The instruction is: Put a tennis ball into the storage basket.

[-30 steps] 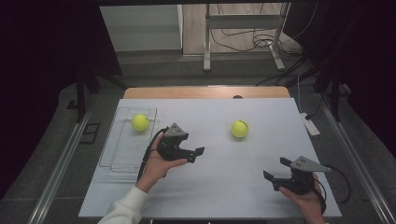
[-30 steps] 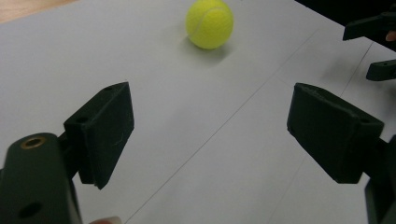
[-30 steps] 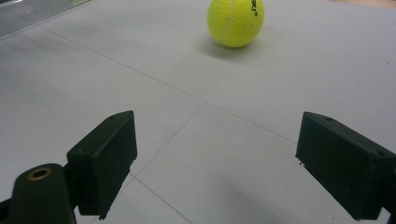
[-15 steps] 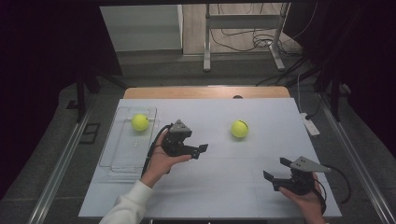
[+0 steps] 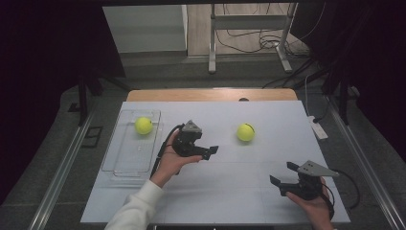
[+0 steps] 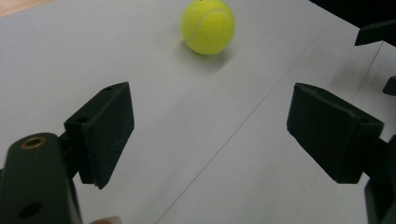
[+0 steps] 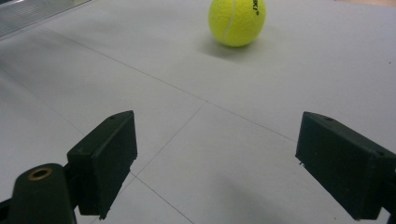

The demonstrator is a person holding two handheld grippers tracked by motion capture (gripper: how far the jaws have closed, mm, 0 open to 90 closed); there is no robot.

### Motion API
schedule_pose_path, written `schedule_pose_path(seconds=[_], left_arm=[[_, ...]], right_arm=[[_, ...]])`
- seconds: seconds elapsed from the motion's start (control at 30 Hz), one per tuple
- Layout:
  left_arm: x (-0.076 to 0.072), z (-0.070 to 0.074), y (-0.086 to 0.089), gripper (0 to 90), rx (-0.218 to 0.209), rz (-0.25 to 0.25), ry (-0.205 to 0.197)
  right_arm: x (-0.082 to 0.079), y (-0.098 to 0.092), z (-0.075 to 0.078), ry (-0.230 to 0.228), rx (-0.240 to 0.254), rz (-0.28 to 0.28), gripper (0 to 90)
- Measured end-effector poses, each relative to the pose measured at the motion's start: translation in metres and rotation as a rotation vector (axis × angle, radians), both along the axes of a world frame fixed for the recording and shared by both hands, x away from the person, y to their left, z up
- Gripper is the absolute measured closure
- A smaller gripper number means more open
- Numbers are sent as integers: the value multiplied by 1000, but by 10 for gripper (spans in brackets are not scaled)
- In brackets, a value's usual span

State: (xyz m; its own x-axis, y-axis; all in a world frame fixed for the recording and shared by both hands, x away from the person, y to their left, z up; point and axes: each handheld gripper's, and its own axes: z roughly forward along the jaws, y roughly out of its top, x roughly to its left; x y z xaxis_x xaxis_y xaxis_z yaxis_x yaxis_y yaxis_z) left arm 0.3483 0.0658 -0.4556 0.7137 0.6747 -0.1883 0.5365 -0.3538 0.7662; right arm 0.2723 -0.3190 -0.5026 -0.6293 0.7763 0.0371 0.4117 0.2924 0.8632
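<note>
Across the middle of the frame lay the grey table [image 5: 230,191], with a clear tray [image 5: 125,165] at its left holding one tennis ball [image 5: 143,125]. Right of centre sat the second tennis ball [image 5: 245,132], alone on the tabletop. Judging by its aim, the left gripper [image 5: 211,151], jaws apart and empty, was approaching that ball and next needed to straddle it, while the right gripper [image 5: 282,177] waited lower right, likewise apart and empty.

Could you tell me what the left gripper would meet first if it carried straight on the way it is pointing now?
Most likely the tennis ball on the table: the open left gripper has bare tabletop ahead, with the ball slightly left of centre.
</note>
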Motion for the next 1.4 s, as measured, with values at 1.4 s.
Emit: schedule_pose_path(seconds=[1.4], left_arm=[[32, -6, -33, 153, 23, -37, 42]], right_arm=[[1, -1, -2, 8, 0, -4, 128]])
